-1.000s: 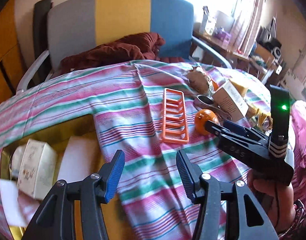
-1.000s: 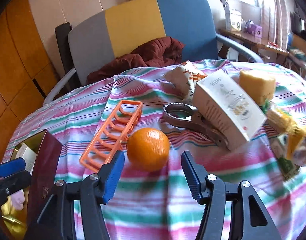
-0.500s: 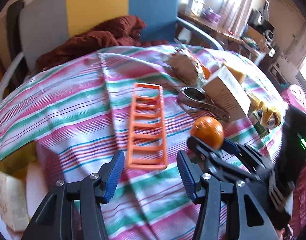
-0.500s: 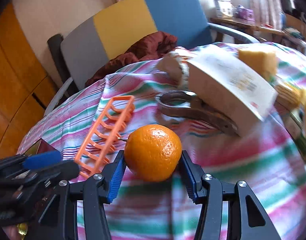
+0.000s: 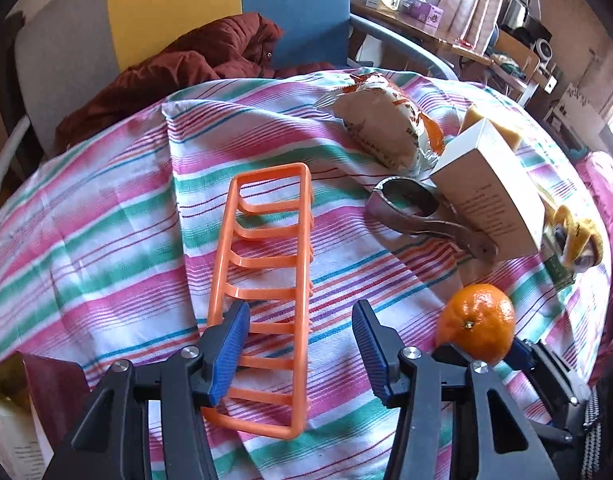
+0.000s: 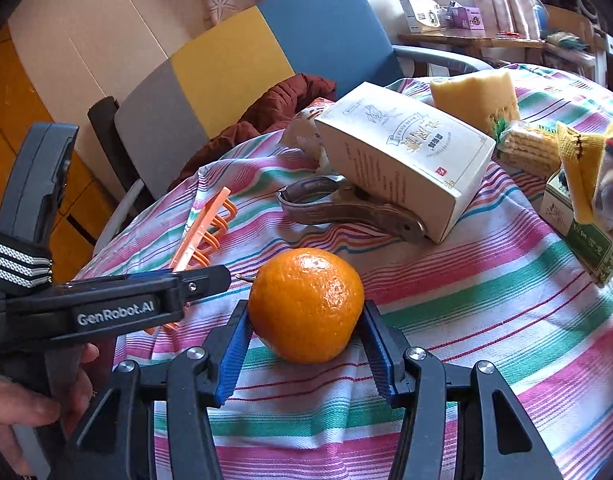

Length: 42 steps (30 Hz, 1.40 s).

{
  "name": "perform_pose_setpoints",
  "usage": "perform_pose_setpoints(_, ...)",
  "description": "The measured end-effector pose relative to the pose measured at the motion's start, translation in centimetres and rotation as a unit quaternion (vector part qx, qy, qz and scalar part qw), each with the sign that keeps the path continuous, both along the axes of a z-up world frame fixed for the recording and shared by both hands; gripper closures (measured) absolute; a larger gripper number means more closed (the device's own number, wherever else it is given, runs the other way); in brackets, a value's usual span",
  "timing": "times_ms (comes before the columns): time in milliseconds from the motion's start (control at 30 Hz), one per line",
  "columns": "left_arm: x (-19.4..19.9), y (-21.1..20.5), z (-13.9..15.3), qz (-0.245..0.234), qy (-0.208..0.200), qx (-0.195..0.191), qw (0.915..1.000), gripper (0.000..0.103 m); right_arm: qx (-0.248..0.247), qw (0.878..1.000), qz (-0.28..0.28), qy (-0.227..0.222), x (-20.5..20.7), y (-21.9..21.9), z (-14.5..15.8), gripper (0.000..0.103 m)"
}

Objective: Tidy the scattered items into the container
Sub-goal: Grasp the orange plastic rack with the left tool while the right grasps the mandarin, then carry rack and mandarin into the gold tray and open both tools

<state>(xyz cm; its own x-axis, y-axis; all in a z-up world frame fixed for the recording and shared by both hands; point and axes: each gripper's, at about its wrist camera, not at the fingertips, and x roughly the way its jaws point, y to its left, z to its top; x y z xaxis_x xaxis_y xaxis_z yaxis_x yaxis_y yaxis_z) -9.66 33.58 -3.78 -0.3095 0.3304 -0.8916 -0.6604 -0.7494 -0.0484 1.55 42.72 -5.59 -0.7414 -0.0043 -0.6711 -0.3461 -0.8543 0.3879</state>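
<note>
My right gripper (image 6: 306, 344) had closed its pads onto the orange (image 6: 306, 305). My left gripper (image 5: 300, 350) had travelled toward 3 o'clock and was closing its spread jaws around the orange rack (image 5: 266, 264), not yet pinching; both items seemed nearly ready for the container.

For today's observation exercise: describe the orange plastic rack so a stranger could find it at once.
Start at the striped tablecloth in front of the chair. The orange plastic rack lies flat on it, left of the metal tool and the tangerine. It alone is a long open ladder-like frame.

Container (image 5: 10, 420) was cut off at left-wrist frame's bottom-left corner, contents unreadable. White box (image 6: 406, 156) hid the metal tool's (image 6: 346, 208) far end. Yellow item (image 6: 590, 172) at right edge was blurred.
</note>
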Motion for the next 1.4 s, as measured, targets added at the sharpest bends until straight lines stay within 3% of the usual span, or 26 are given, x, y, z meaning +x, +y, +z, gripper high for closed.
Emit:
perform_pose_setpoints(100,0.4,0.0,0.0,0.004,0.025,-0.018,0.9995,0.073,0.000,1.000,0.000,0.001,0.0,0.1,0.0,0.049)
perform_pose_setpoints(233,0.6,-1.0,0.5,-0.003,0.020,0.004,0.9998,0.087,-0.002,1.000,-0.004,-0.004,0.2,0.0,0.2,0.049)
perform_pose_setpoints(367,1.3,-2.1,1.4,0.006,0.023,0.011,0.9997,0.094,-0.014,1.000,-0.010,-0.013,0.6,0.1,0.4,0.049)
perform_pose_setpoints(533,2.5,-3.4,3.2,0.012,0.033,0.033,0.9988,0.096,-0.053,0.998,-0.010,-0.017,1.6,0.1,0.7,0.049)
perform_pose_setpoints(867,4.7,-9.8,6.7,0.035,0.004,0.103,0.9940,0.096,-0.074,0.997,0.011,0.002,3.1,-2.6,2.7,0.049)
perform_pose_setpoints(1000,5.8,-13.8,8.1,0.053,0.012,0.126,0.9905,0.096,-0.080,0.996,0.045,0.014,2.9,-4.9,4.0,0.049)
perform_pose_setpoints(1400,8.3,-27.2,7.7,0.147,0.026,0.125,0.9809,0.096,-0.042,0.978,0.202,0.036,1.5,-15.9,7.7,0.049)
